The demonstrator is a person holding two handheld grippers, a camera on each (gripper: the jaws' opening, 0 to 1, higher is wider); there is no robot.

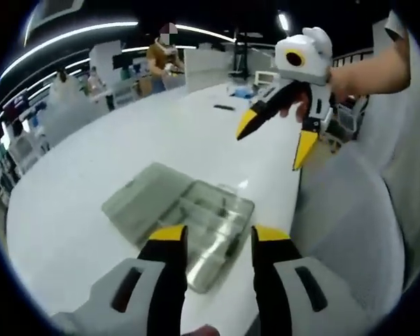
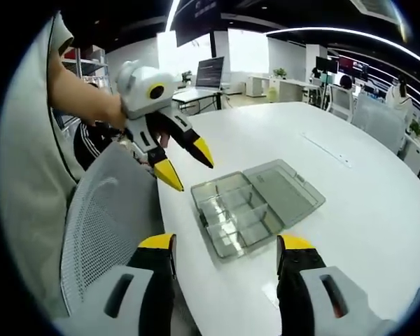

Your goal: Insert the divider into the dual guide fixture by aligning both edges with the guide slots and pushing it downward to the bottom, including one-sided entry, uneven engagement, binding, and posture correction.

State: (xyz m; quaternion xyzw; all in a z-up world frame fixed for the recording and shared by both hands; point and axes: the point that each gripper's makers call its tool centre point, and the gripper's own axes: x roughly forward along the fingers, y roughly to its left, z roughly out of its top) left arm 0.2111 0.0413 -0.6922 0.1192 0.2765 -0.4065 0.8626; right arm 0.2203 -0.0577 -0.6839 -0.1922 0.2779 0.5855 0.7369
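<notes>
two tongs, left and right, gape above one organizer box.

open office with white table, mesh chair, ceiling light strips

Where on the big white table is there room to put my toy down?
Bare table stretches beyond the open clear box, toward the far end. Nearer the mesh chair, both open grippers, left gripper and right gripper, crowd the edge.
</notes>
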